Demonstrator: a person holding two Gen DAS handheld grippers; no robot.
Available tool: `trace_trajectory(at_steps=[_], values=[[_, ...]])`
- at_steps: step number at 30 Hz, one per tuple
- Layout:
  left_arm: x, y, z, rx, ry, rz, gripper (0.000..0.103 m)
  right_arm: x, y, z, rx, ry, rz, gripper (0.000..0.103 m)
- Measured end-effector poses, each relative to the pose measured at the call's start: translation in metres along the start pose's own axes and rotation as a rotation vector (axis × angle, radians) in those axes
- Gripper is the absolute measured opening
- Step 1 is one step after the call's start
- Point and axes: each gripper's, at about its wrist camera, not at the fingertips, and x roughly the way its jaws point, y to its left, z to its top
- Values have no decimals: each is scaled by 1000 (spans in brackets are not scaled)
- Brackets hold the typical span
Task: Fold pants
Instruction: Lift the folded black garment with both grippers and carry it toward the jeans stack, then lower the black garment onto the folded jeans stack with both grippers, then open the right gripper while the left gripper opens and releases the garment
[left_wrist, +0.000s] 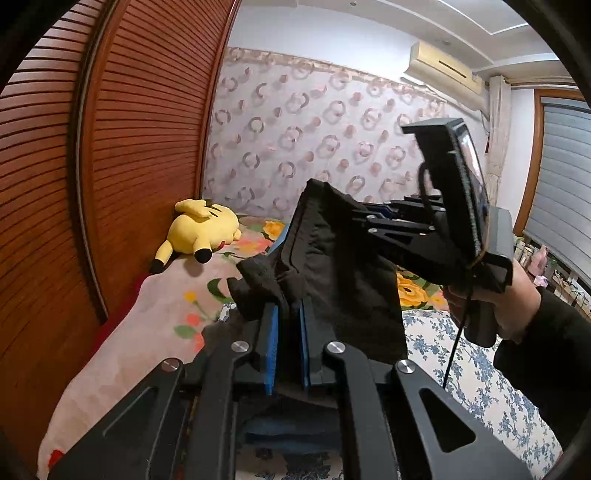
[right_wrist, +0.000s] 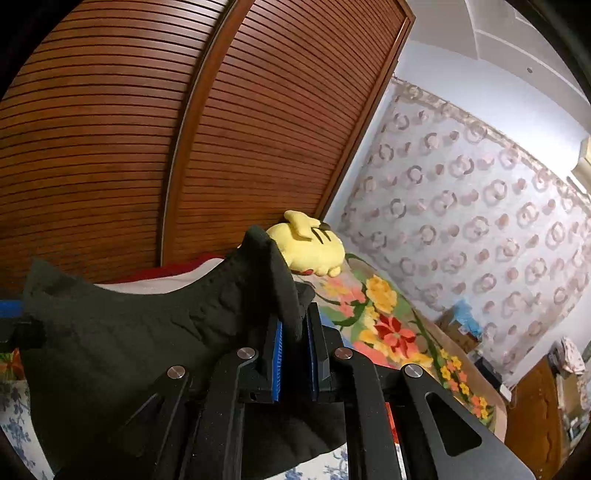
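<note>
The black pants (left_wrist: 332, 266) hang in the air above the bed, stretched between my two grippers. My left gripper (left_wrist: 288, 321) is shut on a bunched corner of the cloth, its blue pads pinching it. In the left wrist view my right gripper (left_wrist: 360, 218) comes in from the right, held by a hand (left_wrist: 509, 306), and clamps the upper edge of the pants. Seen from the right wrist, my right gripper (right_wrist: 295, 332) is shut on a fold of the pants (right_wrist: 129, 332), which spread away to the left and droop below.
A yellow plush toy (left_wrist: 203, 229) lies on the floral blanket (left_wrist: 147, 332) by the brown slatted wardrobe (left_wrist: 110, 147). A blue-flowered sheet (left_wrist: 480, 369) covers the nearer bed. Patterned wall behind; a window with blinds (left_wrist: 561, 184) at the right.
</note>
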Motion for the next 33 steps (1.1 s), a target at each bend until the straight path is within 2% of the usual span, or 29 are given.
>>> trace_trajectory(at_steps=[5, 6, 7, 9, 12, 16, 19, 27, 33], values=[[3, 0, -3, -1, 14, 6, 10, 7, -6, 4, 21, 21, 3, 11], [5, 0, -2, 0, 16, 6, 10, 7, -8, 3, 25, 28, 1, 14], [6, 0, -3, 2, 19, 8, 10, 6, -9, 4, 31, 31, -6, 22], [9, 0, -2, 3, 27, 9, 10, 3, -9, 5, 46, 27, -7, 33], [10, 1, -4, 1, 35, 12, 10, -3, -19, 4, 97, 14, 17, 42], [9, 0, -4, 3, 39, 16, 10, -8, -34, -6, 179, 32, 121, 42], [10, 0, -4, 5, 43, 22, 10, -2, -38, -15, 200, 69, 157, 42], [13, 0, -7, 8, 57, 37, 11, 33, -54, -24, 269, 161, 106, 42], [14, -1, -8, 22, 69, 46, 11, 33, -52, -18, 320, 157, 113, 42]])
